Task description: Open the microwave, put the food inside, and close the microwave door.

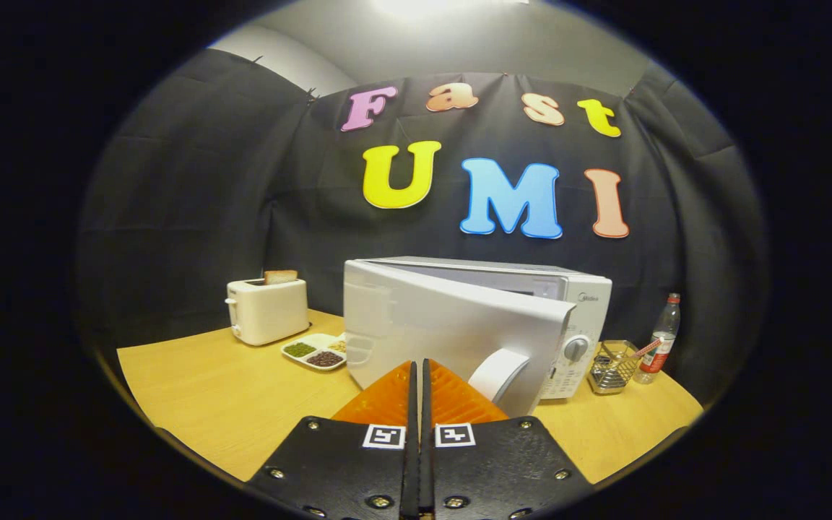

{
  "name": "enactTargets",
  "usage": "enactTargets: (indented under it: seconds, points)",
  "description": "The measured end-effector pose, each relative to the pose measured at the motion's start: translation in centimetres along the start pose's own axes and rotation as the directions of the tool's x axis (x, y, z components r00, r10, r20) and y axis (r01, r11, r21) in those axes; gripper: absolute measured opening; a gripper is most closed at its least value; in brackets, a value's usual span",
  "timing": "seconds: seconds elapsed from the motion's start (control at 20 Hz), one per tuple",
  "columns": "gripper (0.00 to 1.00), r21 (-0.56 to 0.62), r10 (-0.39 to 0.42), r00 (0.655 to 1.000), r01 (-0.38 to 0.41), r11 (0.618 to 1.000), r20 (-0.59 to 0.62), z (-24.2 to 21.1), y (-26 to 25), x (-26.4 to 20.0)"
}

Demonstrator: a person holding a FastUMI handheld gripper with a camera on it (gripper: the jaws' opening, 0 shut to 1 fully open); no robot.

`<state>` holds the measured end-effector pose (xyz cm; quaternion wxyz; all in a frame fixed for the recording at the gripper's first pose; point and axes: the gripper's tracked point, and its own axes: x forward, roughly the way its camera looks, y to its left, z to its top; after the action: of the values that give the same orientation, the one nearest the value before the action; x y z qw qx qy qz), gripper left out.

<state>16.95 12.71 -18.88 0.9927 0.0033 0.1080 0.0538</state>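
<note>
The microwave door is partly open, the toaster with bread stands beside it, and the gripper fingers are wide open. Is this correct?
Not quite. The gripper view shows the gripper with its fingers closed together, holding nothing. The rest holds: the microwave door is ajar, and the toaster with bread stands beside it.

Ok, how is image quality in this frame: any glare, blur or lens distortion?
Gripper view: strong fisheye bending, the table edge curves; bright ceiling-light glare at top; the microwave with its door swung out, and the toaster look sharp and evenly lit; the shut gripper shows no motion blur.
</note>
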Motion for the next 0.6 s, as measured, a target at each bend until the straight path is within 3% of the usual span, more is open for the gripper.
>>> enactTargets:
  seconds: [0.3,0.6]
  points:
    - [0.01,0.013,-0.110,0.994,0.110,0.994,-0.003,0.3,-6.3,3.9]
    - [0.01,0.041,-0.154,0.988,0.155,0.987,-0.025,-0.1,-9.6,8.4]
